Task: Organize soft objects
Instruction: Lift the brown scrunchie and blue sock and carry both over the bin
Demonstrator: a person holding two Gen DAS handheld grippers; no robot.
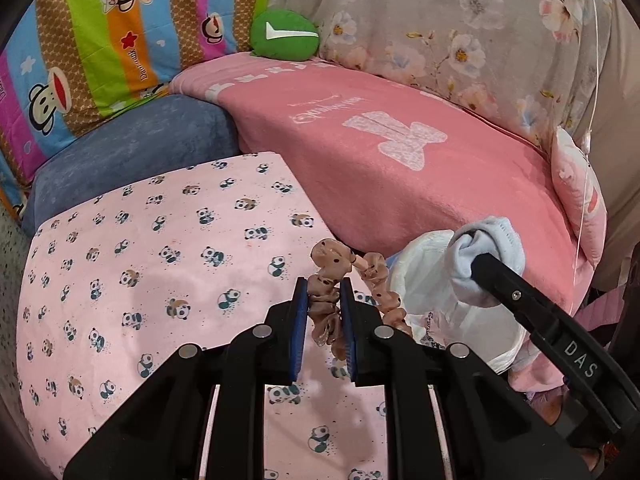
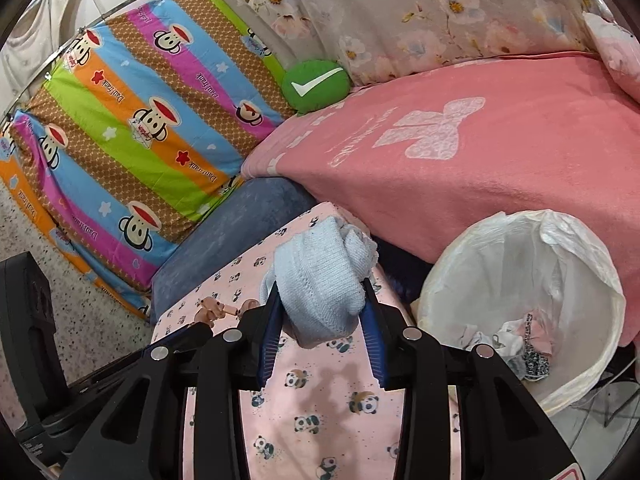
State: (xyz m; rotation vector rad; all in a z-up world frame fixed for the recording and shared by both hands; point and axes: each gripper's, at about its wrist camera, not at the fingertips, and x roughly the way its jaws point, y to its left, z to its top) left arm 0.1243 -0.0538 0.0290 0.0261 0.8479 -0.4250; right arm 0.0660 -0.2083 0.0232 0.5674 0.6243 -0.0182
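The pink blanket (image 2: pixel 500 184) covered the far right of the bedding, a pale bow figure and some script too warped to read on it. Left of it the striped monkey-print quilt (image 2: pixel 132 148) leaned upright, its repeated lettering reading "Paul Frank" and "Captain". The panda-print sheet (image 1: pixel 160 280) lay nearest, probably serving as the sorting surface. At the near right stood the white bag-lined basket (image 2: pixel 592 352), a few small fabric pieces already at its bottom, so it was likely the collecting place for the soft items. A green round cushion (image 1: pixel 285 34) with a white tick sat wedged at the far corner.

The right gripper (image 2: pixel 320 312) was clenched on a rolled pale-blue sock (image 2: pixel 320 276), lifted above the sheet just left of the basket; in the left wrist view its arm read "DAS". The left gripper (image 1: pixel 324 304) pinched a tan spotted scrunchie (image 1: pixel 332 272), which hung clear of the sheet, near the basket's rim.
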